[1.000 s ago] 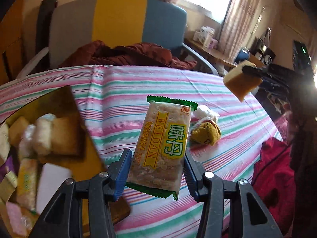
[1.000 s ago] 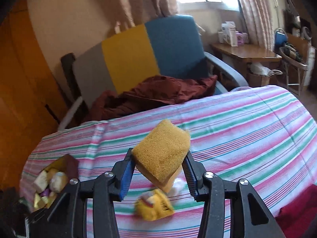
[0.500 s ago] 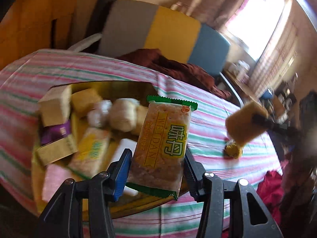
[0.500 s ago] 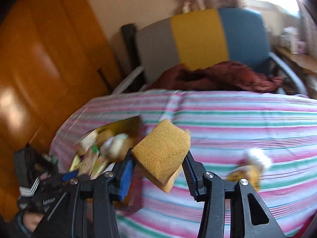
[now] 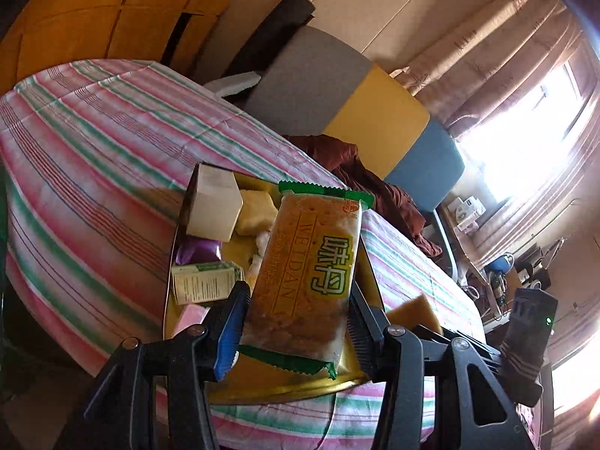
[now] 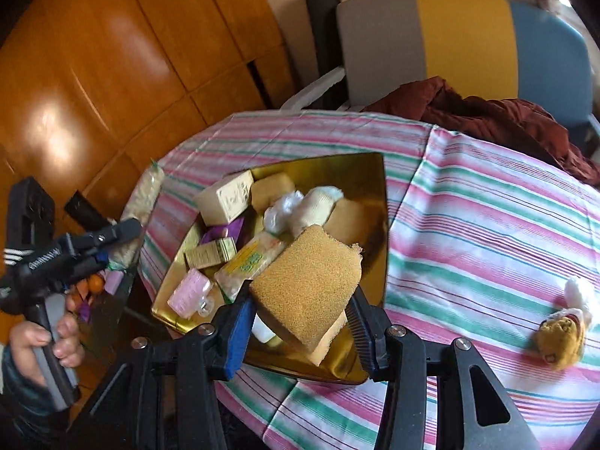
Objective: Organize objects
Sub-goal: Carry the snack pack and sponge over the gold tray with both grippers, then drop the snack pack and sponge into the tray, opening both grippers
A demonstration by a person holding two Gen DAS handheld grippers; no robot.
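My left gripper [image 5: 296,322] is shut on a green-edged cracker packet [image 5: 307,285], held upright over the near side of a gold tray [image 5: 262,386]. My right gripper [image 6: 300,322] is shut on a yellow-brown sponge [image 6: 307,281], which hangs over the tray's [image 6: 360,172] near corner. The tray holds several small items: a cream box [image 6: 228,198], a green-white carton [image 6: 210,253], a pink pack [image 6: 189,292] and a wrapped cracker bar [image 6: 249,262]. In the right wrist view the left gripper [image 6: 116,238] shows at the left with its packet [image 6: 144,202] and a hand [image 6: 48,337].
A striped cloth [image 6: 468,225] covers the round table. A yellow plush toy [image 6: 562,333] lies on it at the right. Behind stands a grey, yellow and blue chair [image 6: 450,37] with a dark red garment [image 6: 487,112]. Wooden panelling [image 6: 93,75] is at the left.
Both grippers have swung left from the table's middle to over the gold tray, rolling as they went. Each keeps its hold: cracker packet in the left, sponge in the right.
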